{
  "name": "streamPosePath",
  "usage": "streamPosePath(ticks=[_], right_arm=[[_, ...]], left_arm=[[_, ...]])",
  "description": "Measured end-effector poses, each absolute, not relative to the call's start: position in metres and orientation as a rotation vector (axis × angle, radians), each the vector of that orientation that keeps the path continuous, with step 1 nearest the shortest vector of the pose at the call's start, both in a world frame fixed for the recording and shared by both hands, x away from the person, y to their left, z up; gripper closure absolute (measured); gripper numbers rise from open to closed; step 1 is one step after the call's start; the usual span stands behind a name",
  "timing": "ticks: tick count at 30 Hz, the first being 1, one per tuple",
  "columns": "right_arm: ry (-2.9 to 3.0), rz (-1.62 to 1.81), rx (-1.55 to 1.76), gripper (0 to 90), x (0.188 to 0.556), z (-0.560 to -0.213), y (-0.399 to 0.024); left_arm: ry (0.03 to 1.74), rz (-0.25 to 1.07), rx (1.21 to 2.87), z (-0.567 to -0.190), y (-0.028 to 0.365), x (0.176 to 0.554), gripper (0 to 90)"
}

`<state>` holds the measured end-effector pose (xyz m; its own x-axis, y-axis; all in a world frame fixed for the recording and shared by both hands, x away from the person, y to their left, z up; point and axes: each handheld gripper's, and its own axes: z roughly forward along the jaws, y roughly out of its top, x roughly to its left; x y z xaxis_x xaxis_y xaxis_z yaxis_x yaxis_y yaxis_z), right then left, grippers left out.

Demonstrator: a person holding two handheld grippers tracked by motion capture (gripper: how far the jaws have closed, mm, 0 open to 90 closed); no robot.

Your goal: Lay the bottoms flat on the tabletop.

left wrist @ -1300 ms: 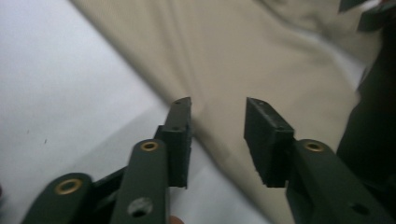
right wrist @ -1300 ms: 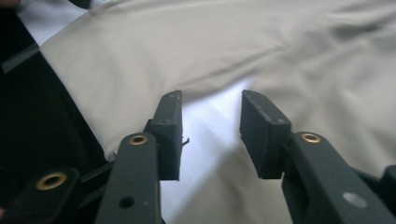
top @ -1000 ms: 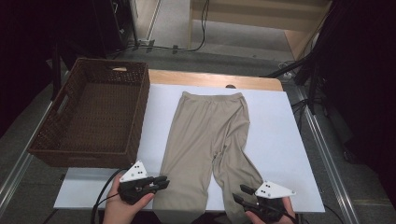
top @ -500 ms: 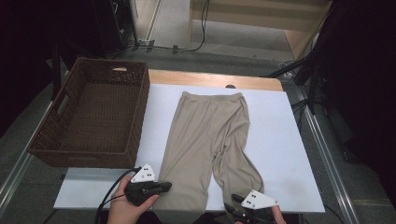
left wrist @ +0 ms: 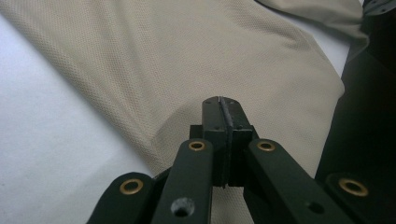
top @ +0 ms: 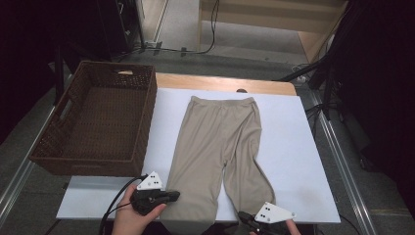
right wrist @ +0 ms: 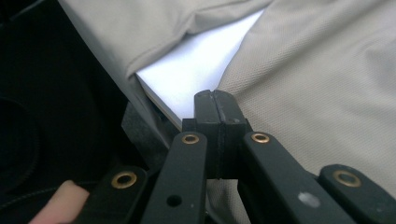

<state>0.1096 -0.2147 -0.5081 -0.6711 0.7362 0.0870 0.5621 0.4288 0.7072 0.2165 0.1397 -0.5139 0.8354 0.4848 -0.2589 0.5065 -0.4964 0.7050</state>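
Jaws of the left gripper (left wrist: 223, 106) are pressed together, having just closed, and a pinch of the beige trousers' (top: 220, 147) leg cloth puckers at their tips in the left gripper view. Seen from the high view, this gripper (top: 169, 197) sits at about 7 o'clock of the garment, at the outer edge of the left leg near its hem. Jaws of the right gripper (right wrist: 215, 103) have likewise just closed and now stand together over the edge of the other leg, where the cloth meets the white board's (top: 293, 147) near edge; whether fabric sits between them I cannot tell for sure, though the cloth lies right against them. In the high view the right gripper (top: 249, 223) is at roughly 5 o'clock of the trousers, at the right leg's hem. The trousers lie flat on the board on the table (top: 220, 81), waistband at 12 o'clock, legs spread toward the person. A brown wicker basket (top: 58, 147) stands at 9 o'clock, just beside the board.
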Motion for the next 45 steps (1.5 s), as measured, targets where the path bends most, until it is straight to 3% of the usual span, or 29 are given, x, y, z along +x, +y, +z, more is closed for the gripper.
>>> streamPosePath(ticks=[7, 11, 14, 20, 26, 29, 35, 45], right_arm=[[2.461, 1.126, 1.102, 85.9, 0.098, -0.502, -0.214], [2.447, 1.206, 1.06, 71.1, 0.093, -0.497, -0.216], [2.389, 1.166, 1.057, 66.0, 0.094, -0.492, -0.226], [2.205, 1.129, 1.287, 64.4, 0.12, -0.496, -0.279], [2.168, 1.06, 1.381, 62.3, 0.155, -0.513, -0.294], [2.18, 1.041, 1.379, 62.8, 0.167, -0.519, -0.292], [2.205, 1.029, 1.403, 87.7, 0.173, -0.525, -0.294], [2.15, 1.083, 1.463, 88.2, 0.152, -0.514, -0.319]], left_arm=[[0.725, -0.038, 2.174, -0.514, 0.14, 0.217, 89.6], [0.724, -0.04, 2.173, -0.514, 0.14, 0.217, 89.6], [0.727, -0.044, 2.171, -0.514, 0.14, 0.217, 89.6], [0.729, -0.053, 2.169, -0.514, 0.14, 0.218, 89.6], [0.733, -0.057, 2.169, -0.514, 0.14, 0.218, 89.6], [0.734, -0.057, 2.168, -0.514, 0.14, 0.218, 89.6], [0.732, -0.059, 2.168, -0.514, 0.141, 0.218, 89.6], [0.732, -0.062, 2.167, -0.515, 0.141, 0.219, 89.6]])
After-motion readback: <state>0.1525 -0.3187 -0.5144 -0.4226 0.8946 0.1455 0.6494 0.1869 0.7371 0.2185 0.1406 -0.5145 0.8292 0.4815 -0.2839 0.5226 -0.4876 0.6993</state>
